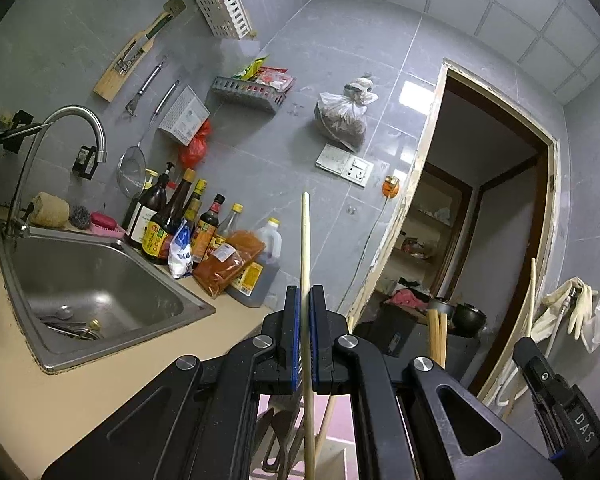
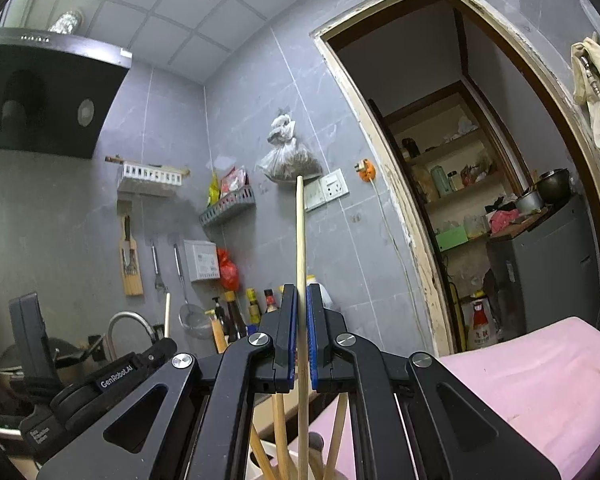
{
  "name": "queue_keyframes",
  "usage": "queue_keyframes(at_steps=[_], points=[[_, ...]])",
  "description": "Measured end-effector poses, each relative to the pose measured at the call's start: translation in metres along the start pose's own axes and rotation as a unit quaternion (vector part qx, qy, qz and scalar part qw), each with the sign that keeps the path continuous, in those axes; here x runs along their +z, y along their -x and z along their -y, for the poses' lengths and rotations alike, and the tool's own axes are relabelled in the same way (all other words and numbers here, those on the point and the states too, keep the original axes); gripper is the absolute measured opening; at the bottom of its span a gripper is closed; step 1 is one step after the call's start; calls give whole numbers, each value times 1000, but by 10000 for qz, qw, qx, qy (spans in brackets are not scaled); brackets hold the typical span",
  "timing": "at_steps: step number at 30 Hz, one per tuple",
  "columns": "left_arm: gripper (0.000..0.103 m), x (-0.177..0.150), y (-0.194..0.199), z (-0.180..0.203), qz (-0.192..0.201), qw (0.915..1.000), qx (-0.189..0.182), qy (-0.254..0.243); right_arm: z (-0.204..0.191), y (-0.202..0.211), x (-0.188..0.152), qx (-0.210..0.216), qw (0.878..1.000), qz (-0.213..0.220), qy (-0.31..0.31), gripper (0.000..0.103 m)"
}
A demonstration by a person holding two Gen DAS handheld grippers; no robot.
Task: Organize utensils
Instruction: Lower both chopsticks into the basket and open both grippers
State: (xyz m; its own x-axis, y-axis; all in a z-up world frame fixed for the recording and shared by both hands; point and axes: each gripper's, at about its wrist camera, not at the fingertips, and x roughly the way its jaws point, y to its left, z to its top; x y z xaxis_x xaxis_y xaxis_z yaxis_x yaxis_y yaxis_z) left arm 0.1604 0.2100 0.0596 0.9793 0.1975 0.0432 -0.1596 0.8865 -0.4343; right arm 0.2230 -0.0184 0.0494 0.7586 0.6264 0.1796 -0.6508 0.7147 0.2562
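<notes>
My left gripper (image 1: 305, 296) is shut on a pale wooden chopstick (image 1: 305, 240) that stands upright between its blue pads, its tip above the jaws and its lower end running down below them. Beneath it, more utensils (image 1: 284, 440) stand over a pink surface. My right gripper (image 2: 302, 294) is likewise shut on an upright wooden chopstick (image 2: 300, 232). Below its jaws several more chopsticks (image 2: 280, 432) fan out from a holder whose rim is mostly hidden. The right gripper's body (image 1: 556, 392) shows at the lower right of the left wrist view, and the left gripper's body (image 2: 112, 376) at the lower left of the right wrist view.
A steel sink (image 1: 80, 276) with a tap (image 1: 60, 140) sits left, with sauce bottles (image 1: 180, 220) behind it. Racks, a knife holder and a strainer hang on the grey tile wall. A pink board (image 2: 520, 392) lies right. An open doorway (image 2: 480, 200) leads to a pantry. A range hood (image 2: 40, 92) hangs at upper left.
</notes>
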Motion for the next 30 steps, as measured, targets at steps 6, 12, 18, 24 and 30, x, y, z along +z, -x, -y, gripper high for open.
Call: queue_keyframes(at_steps=[6, 12, 18, 24, 30], points=[[2, -8, 3, 2, -79, 9999, -18, -119, -2, 0, -7, -4, 9998, -168, 75, 3], [2, -15, 6, 8, -179, 9990, -29, -404, -3, -1, -12, 49, 9995, -270, 132, 4], [3, -21, 3, 14, -422, 9972, -143, -605, -4, -1, -14, 113, 9992, -346, 141, 4], [3, -26, 6, 21, -573, 9949, -149, -817, -6, 1, -13, 113, 9993, -324, 174, 5], [6, -32, 12, 24, -695, 9926, 38, -997, -6, 2, -12, 67, 9994, -301, 167, 18]])
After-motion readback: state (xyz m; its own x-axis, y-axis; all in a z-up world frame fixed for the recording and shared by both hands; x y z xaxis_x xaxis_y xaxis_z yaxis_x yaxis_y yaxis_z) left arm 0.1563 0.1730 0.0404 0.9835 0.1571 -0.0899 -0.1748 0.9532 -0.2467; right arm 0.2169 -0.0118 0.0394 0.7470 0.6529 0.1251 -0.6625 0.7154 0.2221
